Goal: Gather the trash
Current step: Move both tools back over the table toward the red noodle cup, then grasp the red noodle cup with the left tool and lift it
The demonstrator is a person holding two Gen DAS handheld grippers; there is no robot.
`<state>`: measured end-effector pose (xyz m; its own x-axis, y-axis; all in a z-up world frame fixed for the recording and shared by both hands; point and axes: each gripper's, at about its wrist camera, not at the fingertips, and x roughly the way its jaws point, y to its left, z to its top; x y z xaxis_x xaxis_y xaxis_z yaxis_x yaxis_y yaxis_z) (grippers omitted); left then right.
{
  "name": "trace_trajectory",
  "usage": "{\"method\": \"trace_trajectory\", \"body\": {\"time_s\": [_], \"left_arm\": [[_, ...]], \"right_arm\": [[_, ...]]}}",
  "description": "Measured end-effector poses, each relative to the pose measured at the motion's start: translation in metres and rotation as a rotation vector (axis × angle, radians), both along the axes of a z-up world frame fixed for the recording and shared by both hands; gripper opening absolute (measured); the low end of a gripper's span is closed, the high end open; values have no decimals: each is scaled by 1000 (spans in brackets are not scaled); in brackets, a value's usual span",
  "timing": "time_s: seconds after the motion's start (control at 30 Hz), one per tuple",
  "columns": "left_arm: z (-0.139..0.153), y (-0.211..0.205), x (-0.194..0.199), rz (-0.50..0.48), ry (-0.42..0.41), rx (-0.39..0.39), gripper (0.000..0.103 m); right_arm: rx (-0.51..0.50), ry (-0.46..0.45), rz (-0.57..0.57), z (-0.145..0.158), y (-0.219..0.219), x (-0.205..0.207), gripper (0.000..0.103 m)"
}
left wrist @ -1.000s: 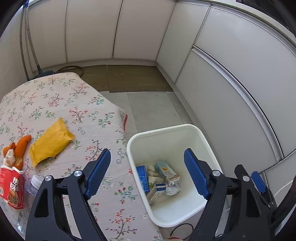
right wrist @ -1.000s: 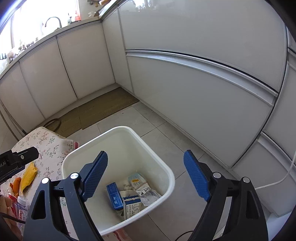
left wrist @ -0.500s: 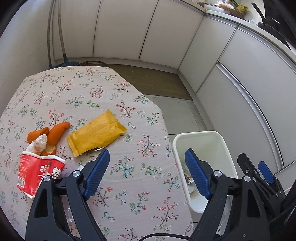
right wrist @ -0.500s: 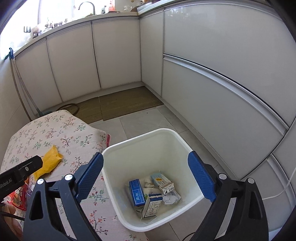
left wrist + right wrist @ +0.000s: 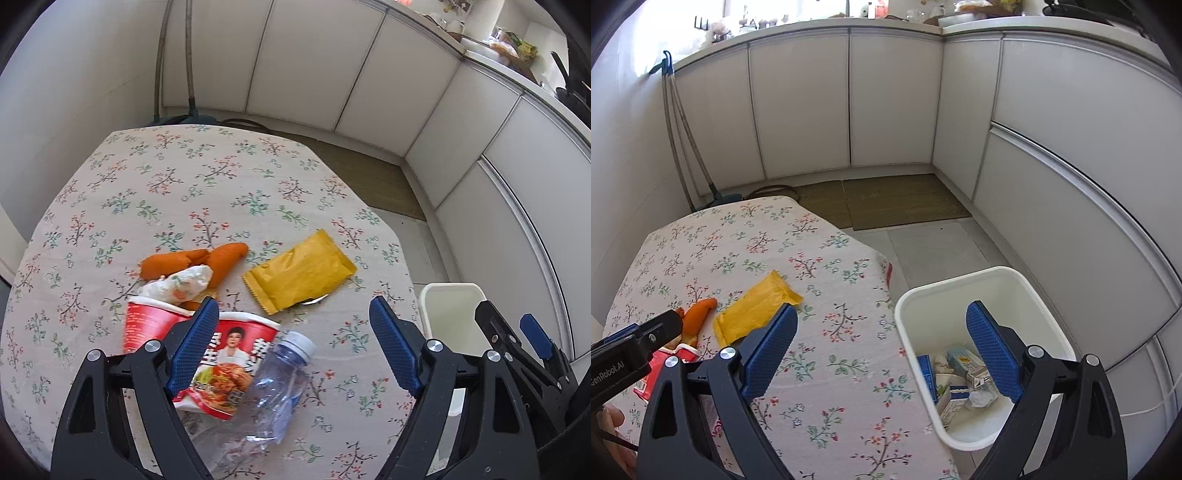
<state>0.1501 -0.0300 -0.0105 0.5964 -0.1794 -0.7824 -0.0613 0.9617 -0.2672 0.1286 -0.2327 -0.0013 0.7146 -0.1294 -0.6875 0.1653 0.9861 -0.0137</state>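
On the flowered table [image 5: 207, 184] lie a yellow snack packet [image 5: 299, 275], orange peel pieces [image 5: 192, 258], a crumpled tissue [image 5: 177, 284], a red noodle cup [image 5: 218, 354] on its side and a clear plastic bottle [image 5: 273, 387]. My left gripper [image 5: 291, 350] is open and empty, hovering above the cup and bottle. My right gripper [image 5: 882, 354] is open and empty, over the table's right edge next to the white bin [image 5: 1027, 295], which holds several cartons and wrappers [image 5: 960, 380]. The packet [image 5: 753, 310] and peel [image 5: 698, 314] also show in the right wrist view.
The bin [image 5: 450, 310] stands on the tiled floor right of the table. White cabinets [image 5: 886, 103] line the back and right. A brown mat [image 5: 897, 203] lies on the floor behind the table. Mop handles [image 5: 683, 147] lean in the left corner.
Both grippers swung left, away from the bin and toward the table. The left gripper now faces the cup, bottle and packet. Both stayed open and empty.
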Motion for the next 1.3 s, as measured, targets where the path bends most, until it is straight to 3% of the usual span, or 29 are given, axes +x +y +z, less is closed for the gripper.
{"method": "trace_trajectory", "body": {"time_s": [0.33,0.6,0.87,0.93,0.97,1.03,1.07,1.17,1.3], "left_arm": [[-24,66,-8,117,90,-39,80],[-51,111,-10,212,189,-145,80],[-106,135,-7,235,374,-436,80],[-109,135,-7,234,370,-473,80],[-108,134,-5,218,360,-488,78],[-111,132,-2,176,375,-552,51],[-112,130,-2,165,381,-562,44],[-109,127,-6,142,370,-571,37],[-86,131,-12,118,286,-607,34]], "right_arm": [[-21,27,101,-6,61,9,90],[-45,43,164,-4,98,12,90],[-52,60,199,-3,122,16,90],[-47,70,199,-4,124,19,90],[-40,78,198,-6,123,21,90],[-15,99,192,-9,121,25,90],[1,113,184,-10,118,28,90],[36,148,169,-16,113,38,90],[86,213,145,-28,105,53,90]]}}
